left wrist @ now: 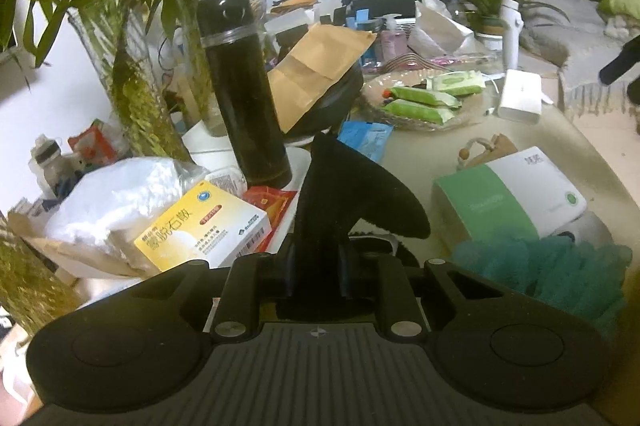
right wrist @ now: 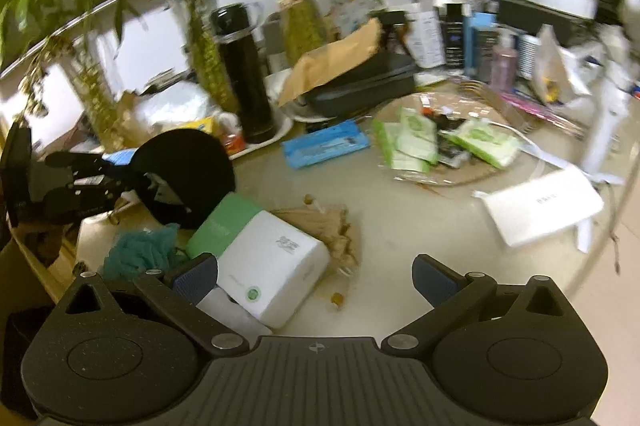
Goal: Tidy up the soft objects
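On the left of the cluttered cream surface (right wrist: 400, 226) stand glass vases of leafy green bamboo stalks (left wrist: 132, 74); their tops are cut off by the frame. Below them lie a crinkled clear bag of white padding (left wrist: 120, 194) and one glossy yellow-and-white cardboard medicine box (left wrist: 204, 226). A tall, smooth black cylindrical flask (left wrist: 244, 90) stands upright behind the box, and a creased brown paper envelope (left wrist: 316, 74) leans on a dark case just right of it.

The left tongs (left wrist: 316, 266) are clamped on a soft black felt-like cloth (left wrist: 352, 194), which rises from between the fingers and flares into a rounded flap; in the right wrist view the same cloth (right wrist: 188, 166) looks like a dark disc held above the surface's left edge. The lower part of the cloth is hidden behind the tongs' body.

Near the cloth sits one fuzzy teal mesh puff (left wrist: 560, 274), partly cut off. Touching it is a rectangular green-and-white tissue pack (left wrist: 508, 202), with a blurred tan wooden object (right wrist: 324, 226) behind it.

Farther right, a clear round plate (left wrist: 376, 94) holds three green-and-white wipe packets (left wrist: 424, 98), and a flat white box (left wrist: 520, 94) lies near the edge.

The right tongs (right wrist: 316, 282) are spread wide, holding nothing, with blue ribbed pads (right wrist: 196, 282) over the tissue pack. That view is motion-blurred.
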{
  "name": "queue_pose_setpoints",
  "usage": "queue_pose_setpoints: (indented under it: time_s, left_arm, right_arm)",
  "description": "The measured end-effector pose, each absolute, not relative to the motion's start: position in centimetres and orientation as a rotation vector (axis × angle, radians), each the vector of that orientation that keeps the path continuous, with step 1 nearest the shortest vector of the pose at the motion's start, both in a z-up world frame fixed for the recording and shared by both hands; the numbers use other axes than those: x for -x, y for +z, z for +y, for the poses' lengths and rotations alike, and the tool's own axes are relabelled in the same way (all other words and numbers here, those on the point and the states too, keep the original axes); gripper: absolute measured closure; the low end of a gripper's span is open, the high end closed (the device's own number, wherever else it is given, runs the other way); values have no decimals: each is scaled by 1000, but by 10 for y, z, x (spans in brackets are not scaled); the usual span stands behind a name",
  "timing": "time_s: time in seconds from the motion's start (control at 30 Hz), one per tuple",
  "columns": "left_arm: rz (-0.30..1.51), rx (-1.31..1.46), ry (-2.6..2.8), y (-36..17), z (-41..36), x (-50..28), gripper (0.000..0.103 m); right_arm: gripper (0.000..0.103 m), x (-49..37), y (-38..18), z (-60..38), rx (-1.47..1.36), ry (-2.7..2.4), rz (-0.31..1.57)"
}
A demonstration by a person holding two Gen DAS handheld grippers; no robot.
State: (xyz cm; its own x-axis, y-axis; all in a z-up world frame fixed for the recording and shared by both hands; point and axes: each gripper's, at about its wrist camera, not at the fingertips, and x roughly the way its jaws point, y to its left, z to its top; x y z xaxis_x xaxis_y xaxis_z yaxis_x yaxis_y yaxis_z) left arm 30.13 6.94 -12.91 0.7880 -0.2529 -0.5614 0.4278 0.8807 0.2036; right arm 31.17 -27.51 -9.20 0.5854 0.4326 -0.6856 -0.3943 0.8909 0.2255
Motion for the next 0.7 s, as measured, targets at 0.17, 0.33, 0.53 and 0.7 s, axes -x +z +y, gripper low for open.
queue_pose_setpoints:
  time_s: [0.17, 0.33, 0.53, 0.7]
  left_arm:
    - [557, -323, -370, -130, 71, -301, 83]
    - [570, -319, -379, -131, 72, -303, 83]
    - [574, -315, -383, -132, 72, -304, 83]
    - [589, -309, -391, -133, 72, -306, 83]
  right_arm:
    - [5, -329, -106, -255, 45, 587, 811]
    - [8, -339, -125, -228, 253, 709, 827]
    - [11, -352, -145, -212, 384, 796, 835]
    - [10, -351, -157, -190, 546, 873, 818]
